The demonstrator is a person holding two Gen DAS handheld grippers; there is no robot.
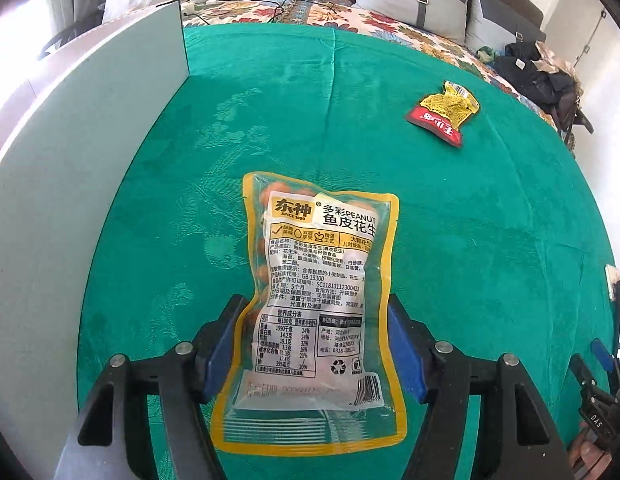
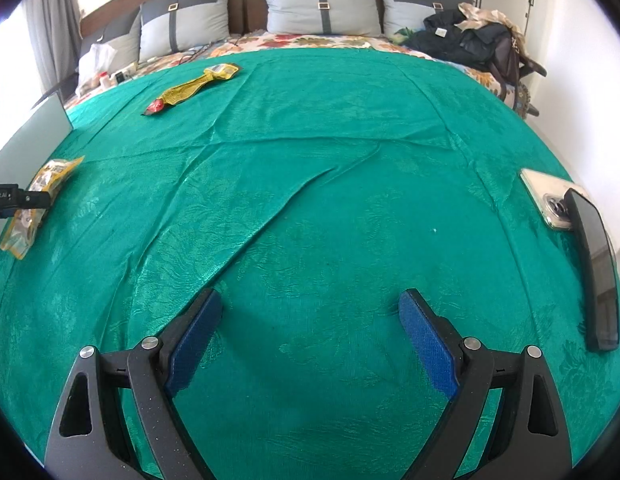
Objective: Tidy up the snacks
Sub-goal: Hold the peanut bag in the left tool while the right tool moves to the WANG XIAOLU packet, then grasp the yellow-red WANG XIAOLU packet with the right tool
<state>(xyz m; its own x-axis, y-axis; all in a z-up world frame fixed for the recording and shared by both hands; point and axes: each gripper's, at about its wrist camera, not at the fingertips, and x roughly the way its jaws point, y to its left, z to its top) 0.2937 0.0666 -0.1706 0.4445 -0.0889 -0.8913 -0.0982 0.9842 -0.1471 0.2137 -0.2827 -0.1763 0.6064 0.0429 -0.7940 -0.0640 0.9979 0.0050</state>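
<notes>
Left wrist view
- Item 1: left gripper (image 1: 313,344). Its 2 blue pads sit against the long edges of the peanut packet (image 1: 315,300), pinching it across its width. The hold is at the lower half, probably so the sealed top end leads toward wherever it goes.
- Item 2: peanut packet, clear with yellow border, printed label up. It lies over the green cloth (image 1: 489,240); whether it is lifted or resting there cannot be told.
- Item 3: red-and-gold snack packet (image 1: 443,114), on the cloth well beyond the peanut packet and to its right, untouched.
- Item 4: pale flat panel (image 1: 90,160), standing along the cloth's edge to the left of the peanut packet; possibly the wall of a box or bin meant to take the snacks, though its inside is not shown.

Right wrist view
- Item 5: right gripper (image 2: 310,340), fingers spread wide, holding nothing, poised low over bare cloth, seemingly free for the next pickup.
- Item 6: peanut packet again, at the far left edge, clamped by the other gripper's black finger.
- Item 7: red-and-gold snack packet, far from the peanut packet toward the pillows (image 2: 317,4).
- Item 8: 2 phones (image 2: 589,260) at the cloth's right edge, well apart from the peanut packet; not snacks.
</notes>
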